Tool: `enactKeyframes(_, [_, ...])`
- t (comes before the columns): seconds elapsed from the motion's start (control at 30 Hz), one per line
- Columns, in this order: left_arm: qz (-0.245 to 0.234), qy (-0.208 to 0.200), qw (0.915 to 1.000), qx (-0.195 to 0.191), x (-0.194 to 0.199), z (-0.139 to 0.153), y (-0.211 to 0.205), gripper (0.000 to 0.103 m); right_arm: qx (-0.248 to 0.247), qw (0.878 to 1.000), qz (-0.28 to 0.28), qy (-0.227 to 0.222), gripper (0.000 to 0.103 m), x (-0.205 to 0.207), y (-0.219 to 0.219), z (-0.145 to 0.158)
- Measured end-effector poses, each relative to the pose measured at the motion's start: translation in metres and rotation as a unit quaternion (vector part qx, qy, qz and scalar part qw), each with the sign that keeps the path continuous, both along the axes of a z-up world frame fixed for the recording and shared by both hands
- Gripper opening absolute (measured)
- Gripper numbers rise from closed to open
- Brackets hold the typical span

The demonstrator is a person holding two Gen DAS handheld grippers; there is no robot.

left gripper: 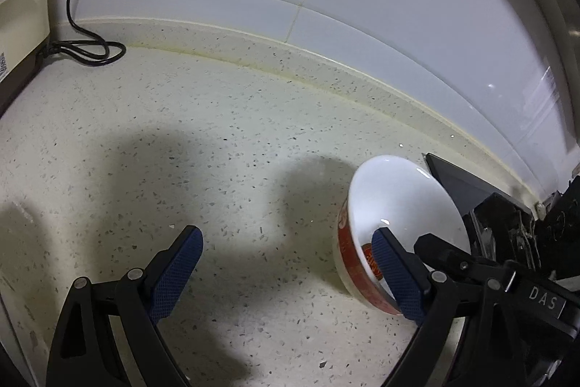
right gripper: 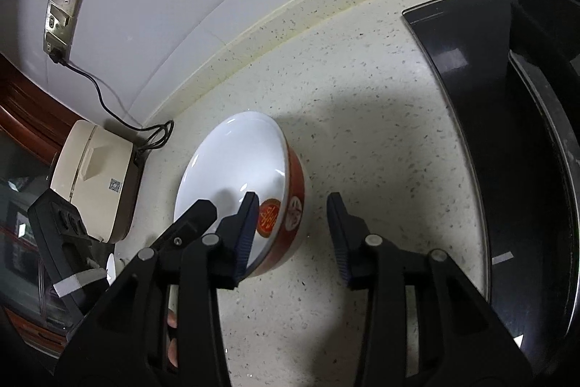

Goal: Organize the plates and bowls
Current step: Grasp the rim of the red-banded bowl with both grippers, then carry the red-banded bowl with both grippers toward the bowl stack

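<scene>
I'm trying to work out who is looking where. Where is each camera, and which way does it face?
Left wrist view: sits on the left tool, looking down its open blue fingers at the speckled counter and white wall; the right tool pokes in.
Right wrist view: sits on the right tool, facing the counter, black stove and cream appliance.
Both show the red bowl.

Red-and-white bowl (right gripper: 250,184) on speckled counter (right gripper: 380,118), its rim between the right gripper's (right gripper: 293,223) parted jaws.

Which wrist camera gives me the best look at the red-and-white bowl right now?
Right wrist: the bowl sits near centre, with its white inside and red patterned wall in view, and the right gripper straddling its rim. The left wrist view shows it off to the right, partly blocked by fingers.
</scene>
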State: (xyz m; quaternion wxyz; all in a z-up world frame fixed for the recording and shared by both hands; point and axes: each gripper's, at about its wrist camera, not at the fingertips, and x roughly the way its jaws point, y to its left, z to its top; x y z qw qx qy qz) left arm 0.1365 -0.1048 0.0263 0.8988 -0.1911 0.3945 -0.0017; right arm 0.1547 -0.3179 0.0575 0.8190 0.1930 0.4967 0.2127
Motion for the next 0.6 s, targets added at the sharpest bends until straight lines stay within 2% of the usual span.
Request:
enactKeyframes(0.07, [-0.006,-0.004,1.0000,-0.002,0.003,-0.002,-0.002,0.094,0.002,1.000,-0.001,0.001,0.043,0.000,0.000,-0.002])
enactKeyframes(0.13, [-0.024,-0.004,0.9996,-0.012,0.003,-0.005,-0.003,0.083,-0.004,1.000,-0.004,-0.003,0.041,-0.001,0.002,-0.002])
enactKeyframes(0.2, [-0.045,-0.005,0.9989,-0.014,0.004,-0.006,-0.009,0.058,-0.009,1.000,-0.002,-0.005,0.036,-0.003,0.001,-0.002])
enactKeyframes(0.23, [-0.053,-0.005,0.9985,-0.010,0.004,-0.007,-0.012,0.053,-0.012,1.000,0.001,-0.001,0.035,-0.004,0.000,-0.003])
enactKeyframes(0.27, [-0.065,-0.005,0.9979,-0.001,0.005,-0.007,-0.018,0.039,-0.016,1.000,0.007,0.007,0.034,-0.003,0.003,-0.008])
enactKeyframes(0.3, [-0.078,-0.010,0.9969,0.009,0.004,-0.007,-0.024,0.031,-0.017,1.000,0.009,0.012,0.032,-0.002,0.005,-0.011])
enactKeyframes(0.4, [-0.094,-0.023,0.9949,0.027,0.001,-0.005,-0.035,0.021,-0.030,0.999,0.014,0.011,0.020,-0.005,0.012,-0.013])
enactKeyframes(0.43, [-0.094,-0.025,0.9947,0.035,0.001,-0.005,-0.036,0.021,-0.034,0.999,0.011,0.009,0.020,-0.006,0.012,-0.012])
enactKeyframes(0.6, [-0.091,-0.021,0.9953,0.023,0.000,-0.006,-0.034,0.021,-0.032,0.999,0.011,0.009,0.020,-0.007,0.012,-0.012])
